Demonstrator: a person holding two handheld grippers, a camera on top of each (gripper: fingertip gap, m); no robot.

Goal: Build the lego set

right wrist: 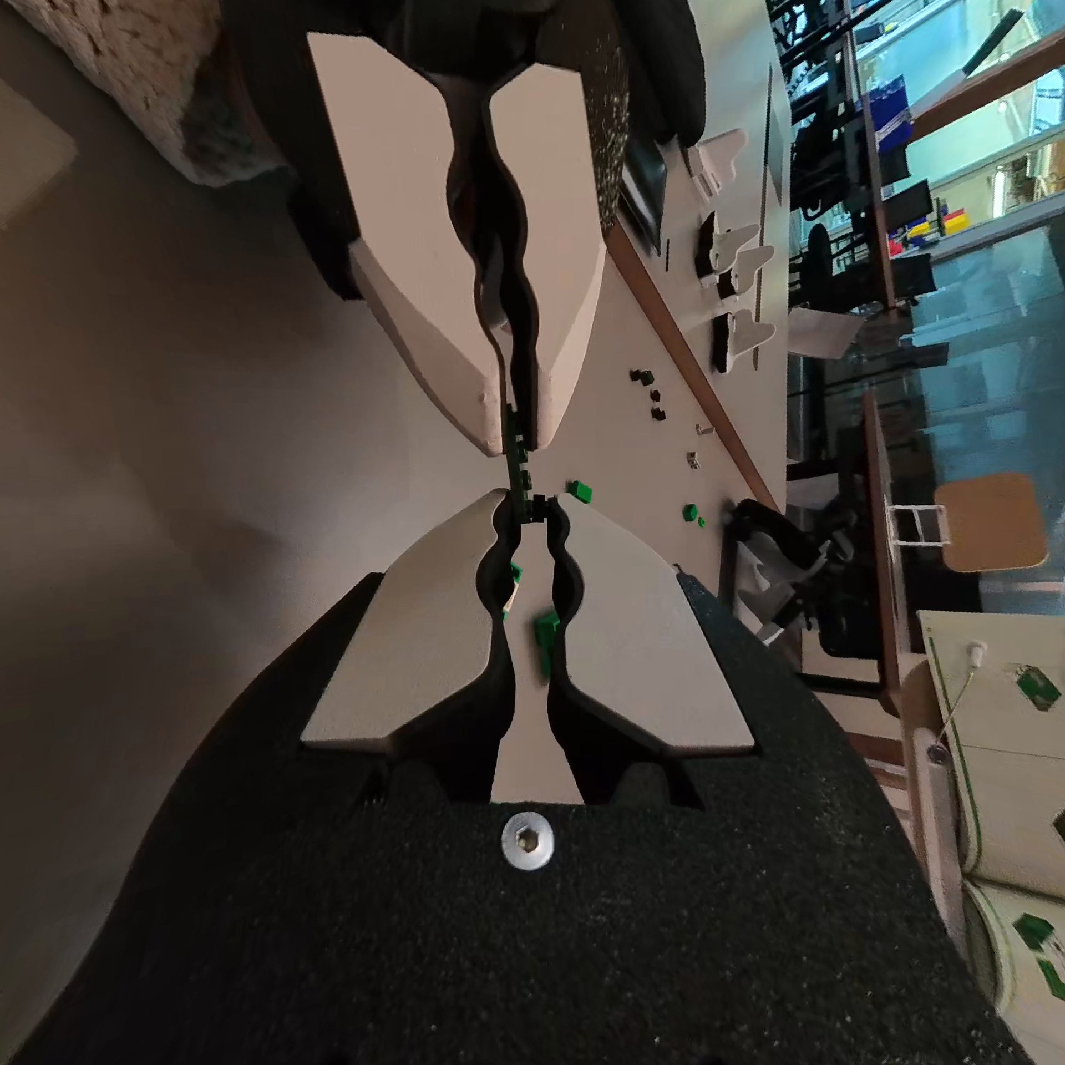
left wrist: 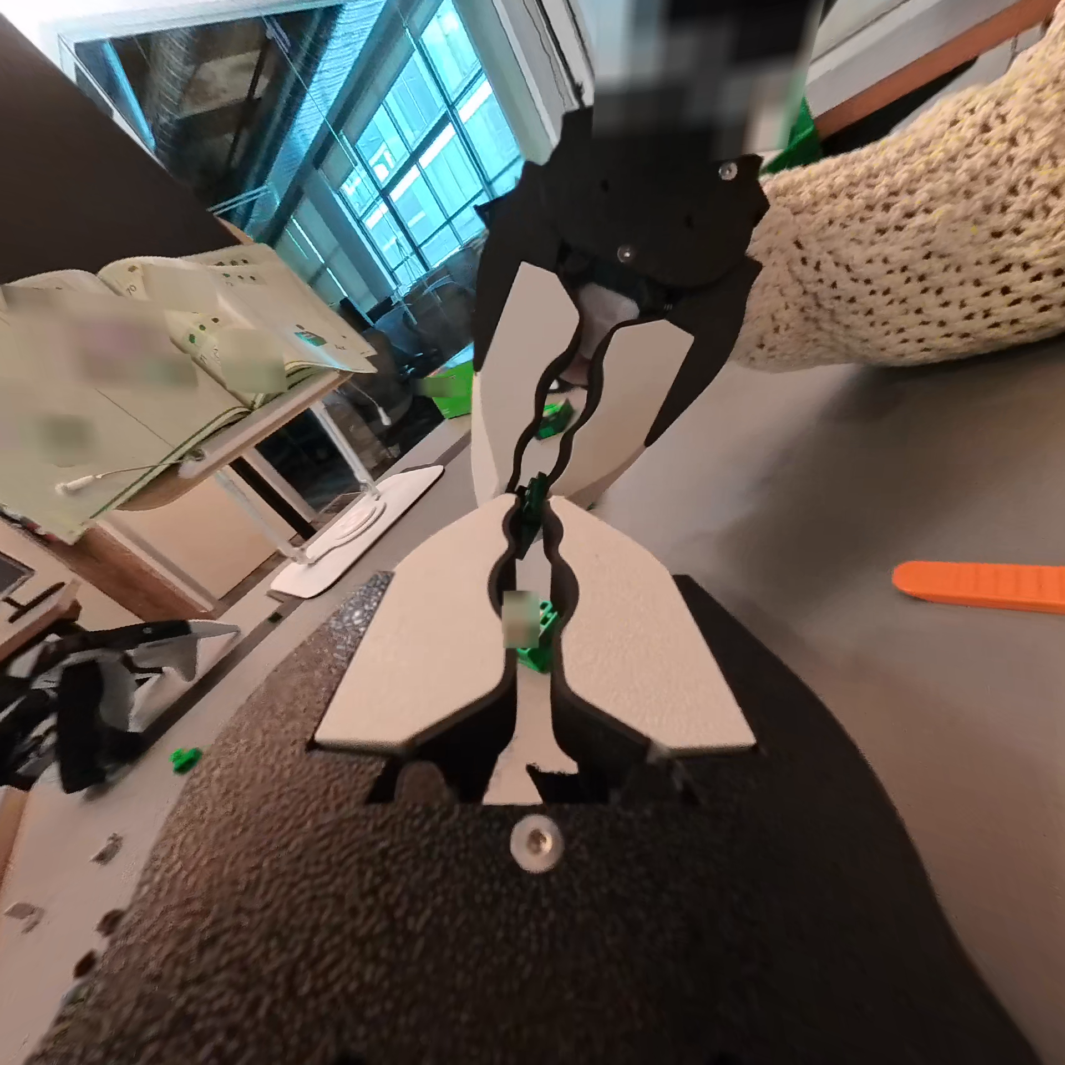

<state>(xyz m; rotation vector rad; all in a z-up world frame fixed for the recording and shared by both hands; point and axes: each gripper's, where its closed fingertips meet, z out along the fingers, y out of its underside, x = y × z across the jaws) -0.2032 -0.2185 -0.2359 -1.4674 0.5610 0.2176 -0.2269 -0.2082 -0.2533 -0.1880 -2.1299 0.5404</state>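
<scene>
**Two handheld grippers meet tip to tip on a dark green lego piece**

In the left wrist view, the left gripper [left wrist: 530,518] fills the lower half of the frame, its white fingers [left wrist: 444,622] drawn nearly together at the tips and pinching a thin dark green lego piece [left wrist: 531,507]. Pointing back at it from the far side is the right gripper [left wrist: 533,490], its tips closed on the other end of the same piece. A cream knitted sleeve [left wrist: 899,259] reaches in from the right behind that gripper. Both tools are held above a grey table [left wrist: 864,720].

On the table to the right lies an orange brick separator [left wrist: 979,585]. A bright green brick [left wrist: 539,639] shows through the gap between the left gripper's fingers, and another small green brick [left wrist: 185,758] lies near the table's left edge. To the far left an open instruction booklet [left wrist: 173,340] sits on a stand.

In the right wrist view, the right gripper [right wrist: 527,510] is in the foreground, its tips pressed onto a small black part at the near end of the studded green piece [right wrist: 517,461]. The left gripper [right wrist: 516,444] comes in from the far side, clamping the piece's other end. Loose green bricks [right wrist: 579,491] are scattered on the table just to the right.
</scene>
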